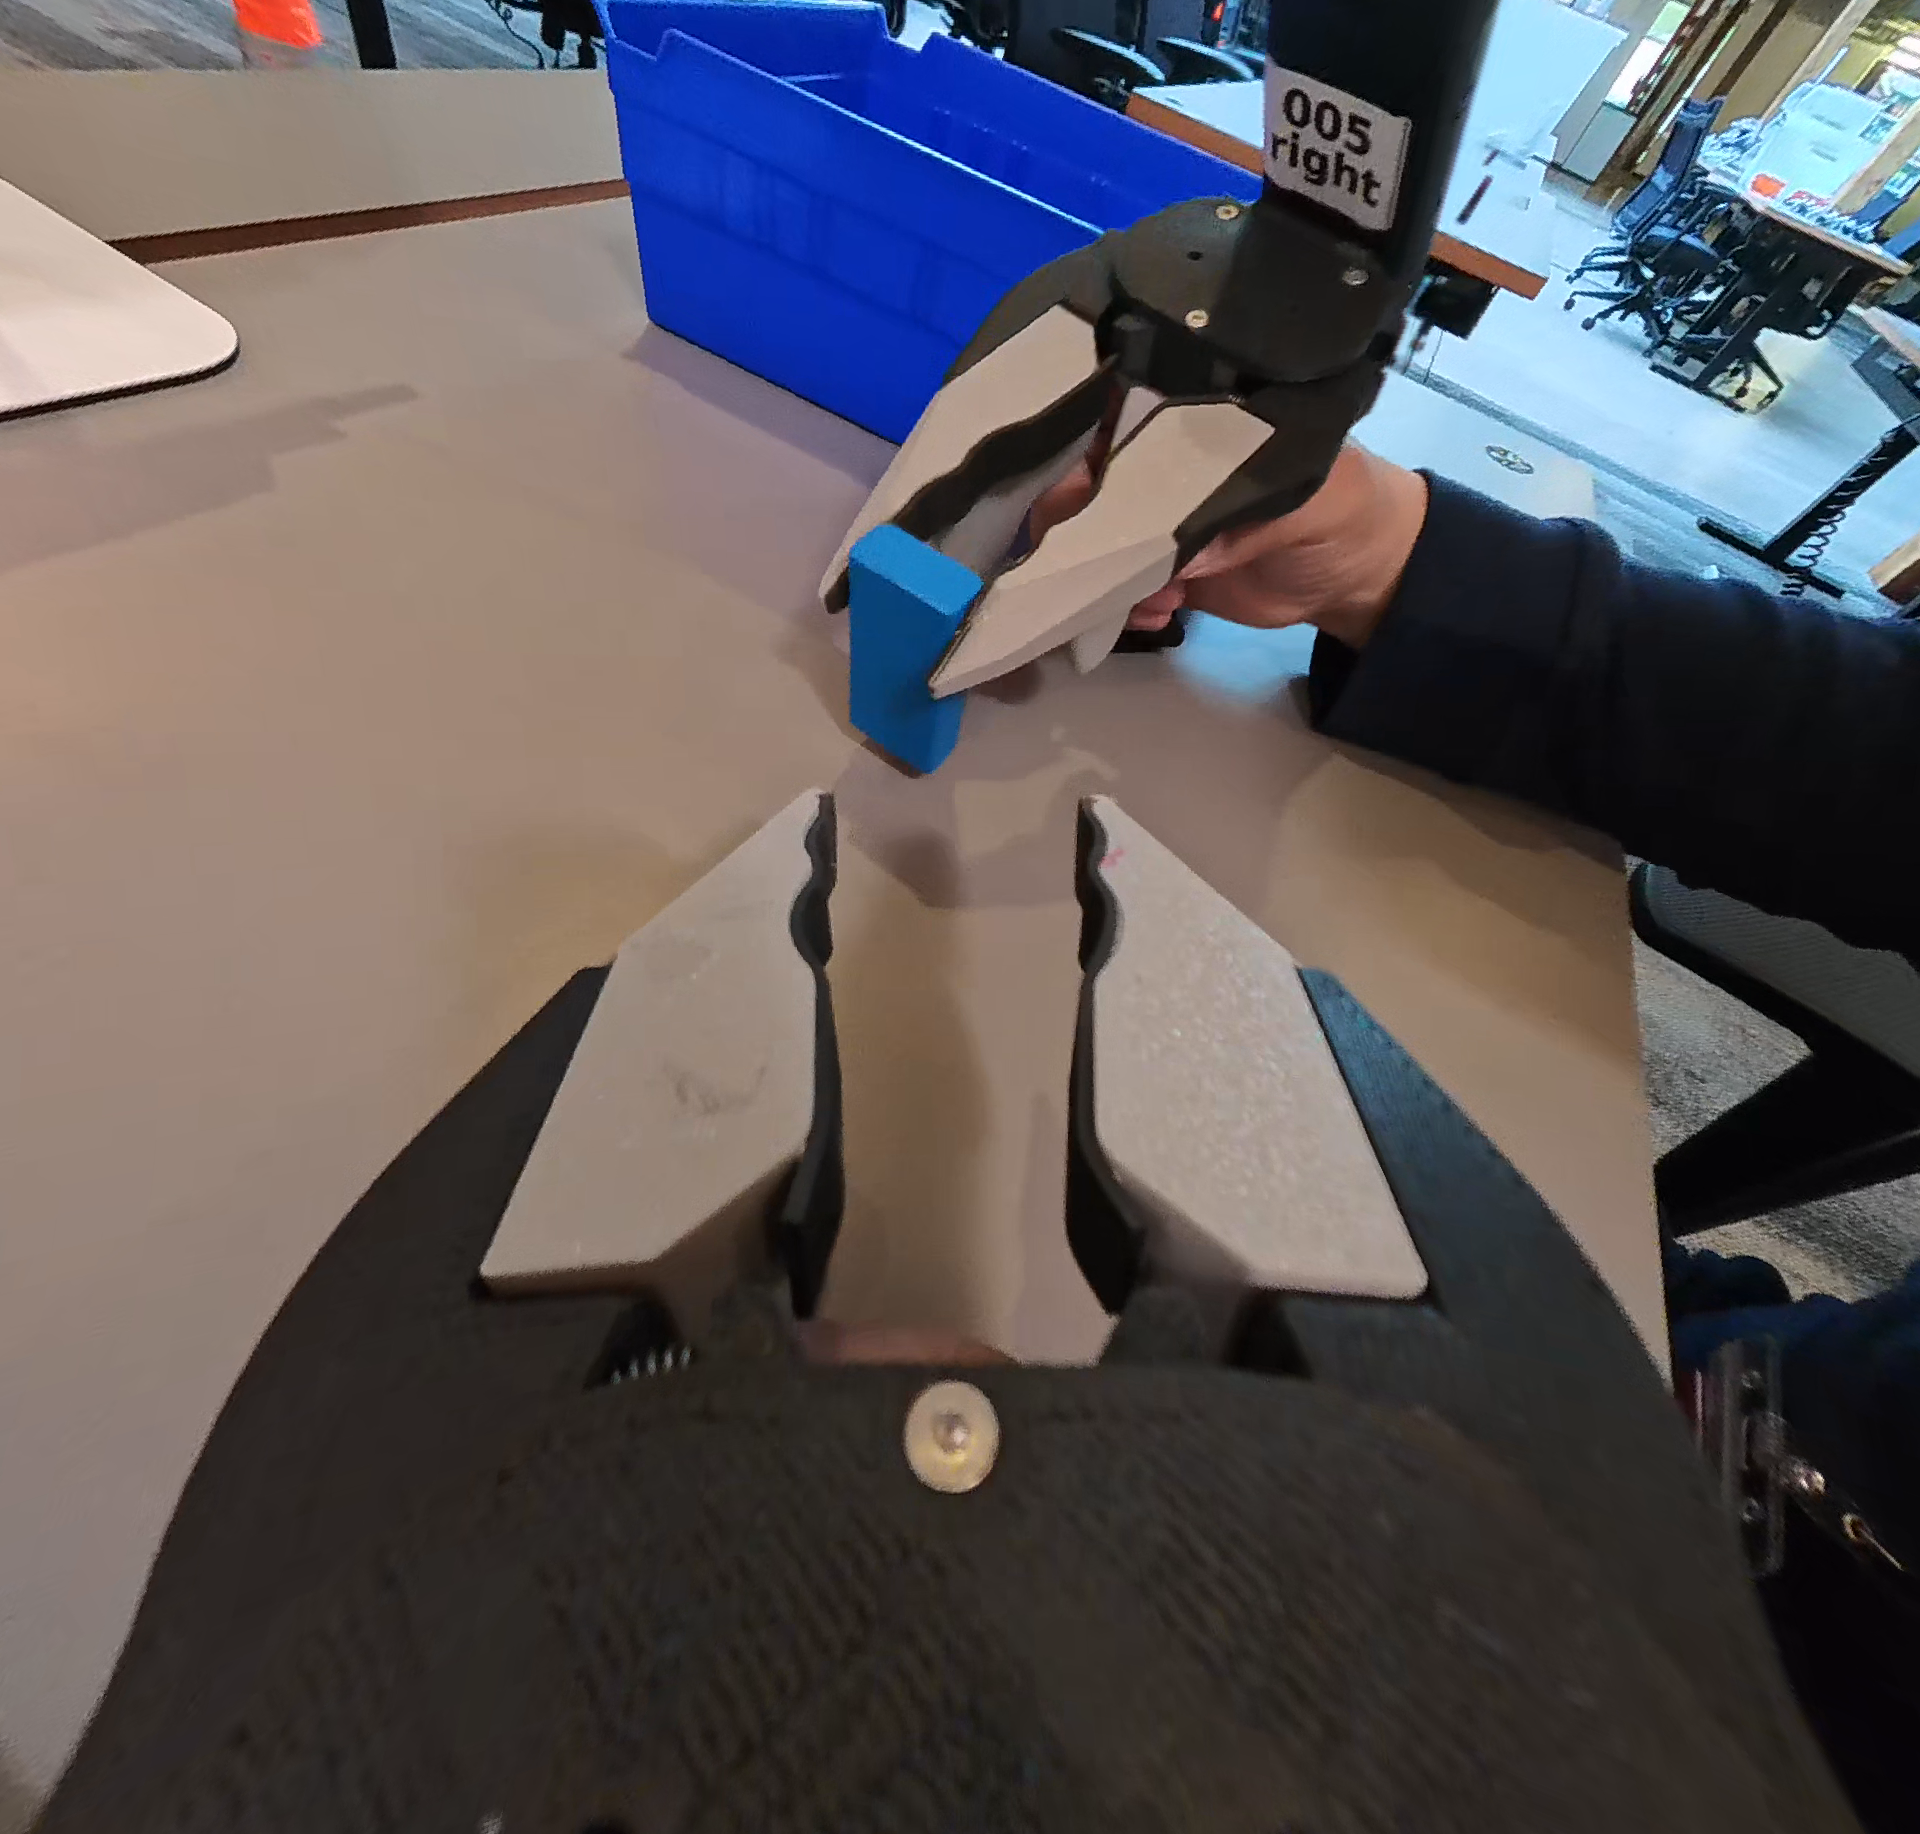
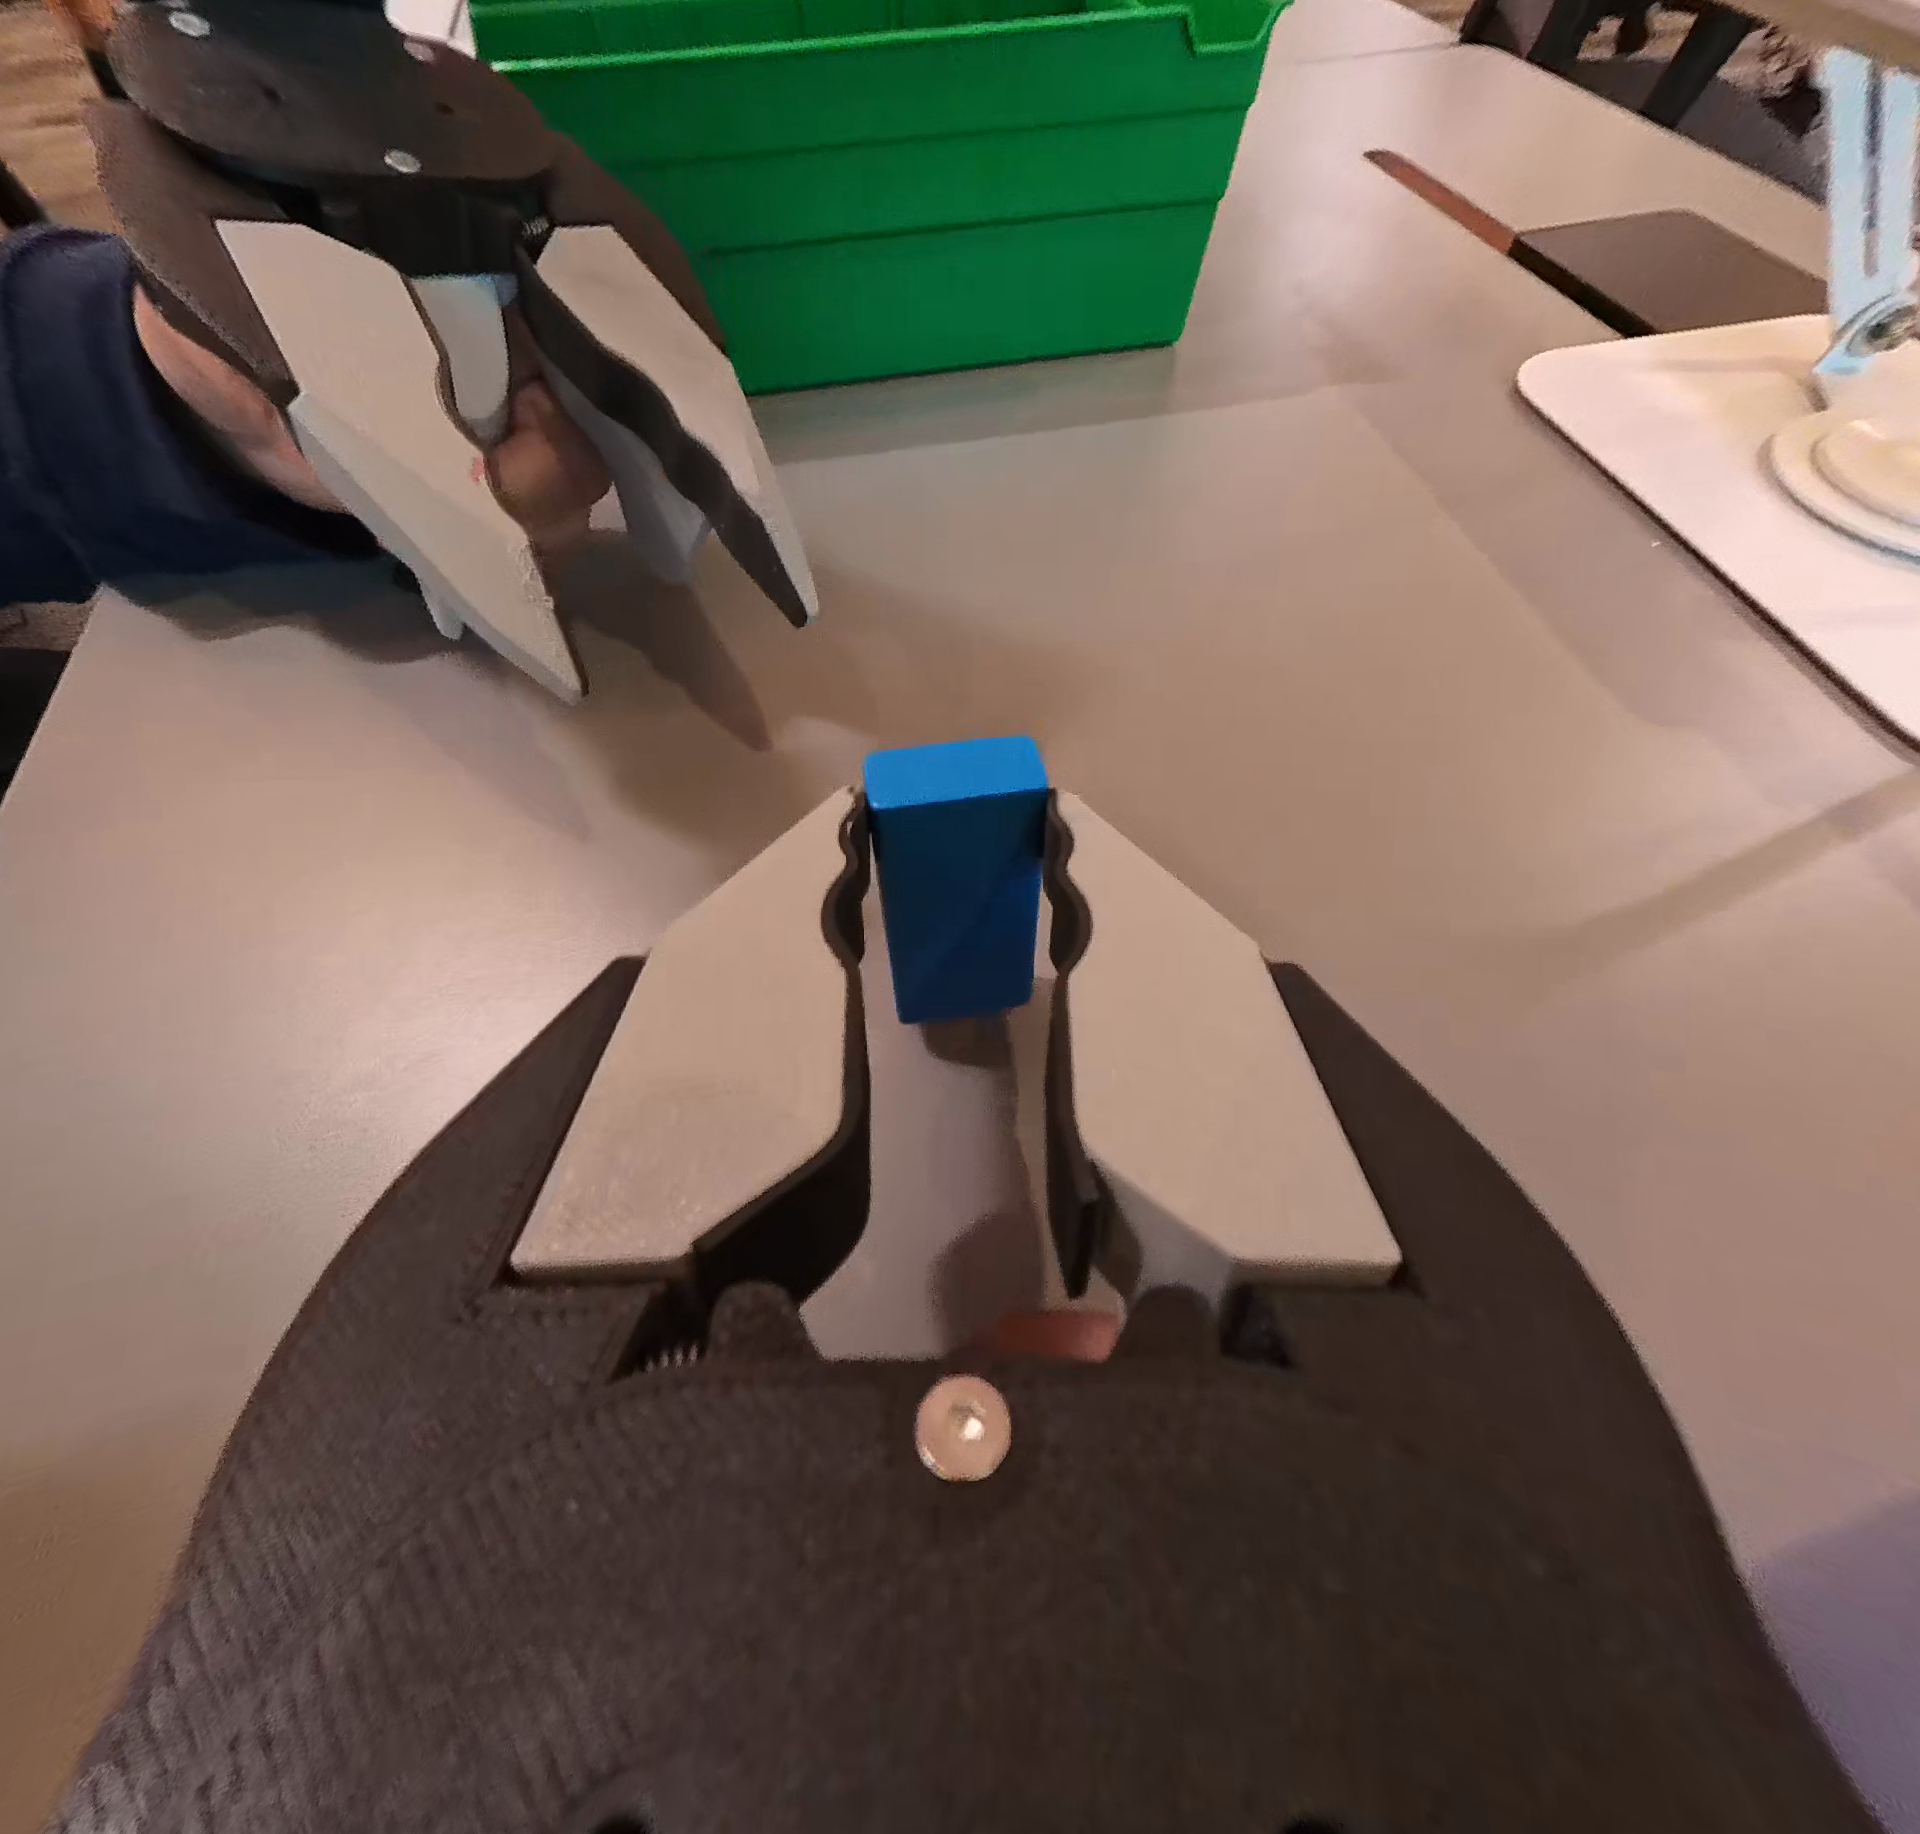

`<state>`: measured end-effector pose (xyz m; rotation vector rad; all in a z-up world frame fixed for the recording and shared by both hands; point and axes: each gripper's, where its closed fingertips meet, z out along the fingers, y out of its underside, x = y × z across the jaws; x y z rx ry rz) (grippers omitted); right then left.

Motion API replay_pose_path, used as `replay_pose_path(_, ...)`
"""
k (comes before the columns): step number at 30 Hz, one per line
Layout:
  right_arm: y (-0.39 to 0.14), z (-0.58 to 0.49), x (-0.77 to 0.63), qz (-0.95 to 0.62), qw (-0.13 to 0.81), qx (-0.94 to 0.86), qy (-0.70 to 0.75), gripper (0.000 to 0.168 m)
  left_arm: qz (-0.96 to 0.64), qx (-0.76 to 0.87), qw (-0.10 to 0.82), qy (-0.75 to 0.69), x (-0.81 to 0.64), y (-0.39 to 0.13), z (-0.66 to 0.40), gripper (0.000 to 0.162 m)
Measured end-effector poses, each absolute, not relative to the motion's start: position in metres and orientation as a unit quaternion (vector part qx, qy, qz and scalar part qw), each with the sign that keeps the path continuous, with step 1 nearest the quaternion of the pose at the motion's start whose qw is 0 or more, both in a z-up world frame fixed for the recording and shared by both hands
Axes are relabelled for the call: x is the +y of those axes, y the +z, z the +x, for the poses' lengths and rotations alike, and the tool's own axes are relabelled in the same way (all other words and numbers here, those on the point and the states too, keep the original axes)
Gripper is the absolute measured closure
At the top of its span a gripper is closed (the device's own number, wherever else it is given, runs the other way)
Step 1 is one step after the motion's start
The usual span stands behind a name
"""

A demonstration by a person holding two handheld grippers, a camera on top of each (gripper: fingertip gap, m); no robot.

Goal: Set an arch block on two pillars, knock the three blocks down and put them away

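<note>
- Right gripper (image 2: pixel 954 808) has its jaws clamped on a blue block (image 2: pixel 956 875), gripping the block's two sides near the top.
- Block stands upright; from the left wrist view the block (image 1: pixel 909 646) looks slightly tilted, lower end at or just above the desk (image 1: pixel 416 641). Can't tell if it touches.
- Left gripper (image 1: pixel 951 813) has its jaws apart, nothing between them, tips pointing at the block from just beside it.
- In the right wrist view the left gripper (image 2: pixel 691 657) sits to the left of the block, tips low near the desk (image 2: pixel 1351 745).
- Blue bin (image 1: pixel 831 226) stands on the desk behind the right gripper (image 1: pixel 894 641); contents hidden.
- Green bin (image 2: pixel 883 153) stands on the desk beyond the block, well apart from it; its inside isn't visible.
- White stand base (image 2: pixel 1714 496) sits at the desk's right side in the right wrist view.
- Only one block in view; no arch or second pillar visible in either view.
</note>
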<state>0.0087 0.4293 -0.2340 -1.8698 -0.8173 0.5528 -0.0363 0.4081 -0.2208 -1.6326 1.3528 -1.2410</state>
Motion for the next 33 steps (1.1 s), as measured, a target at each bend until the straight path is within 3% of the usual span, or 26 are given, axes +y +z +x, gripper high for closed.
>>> replay_pose_path(21, -0.234, 0.012, 0.425, -0.774, 0.492, -0.327, 0.228, 0.134, -0.625, 0.527, 0.325, -0.476, 0.405, -0.224, -0.035, 0.119)
replay_pose_path(28, -0.225, 0.021, 0.426, -0.782, 0.515, -0.282, 0.209, 0.116, -0.626, 0.524, 0.322, -0.479, 0.405, -0.224, -0.036, 0.119)
replay_pose_path(33, -0.201, 0.029, 0.418, -0.77, 0.571, -0.254, 0.13, 0.127, -0.636, 0.527, 0.323, -0.461, 0.406, -0.228, -0.034, 0.129)
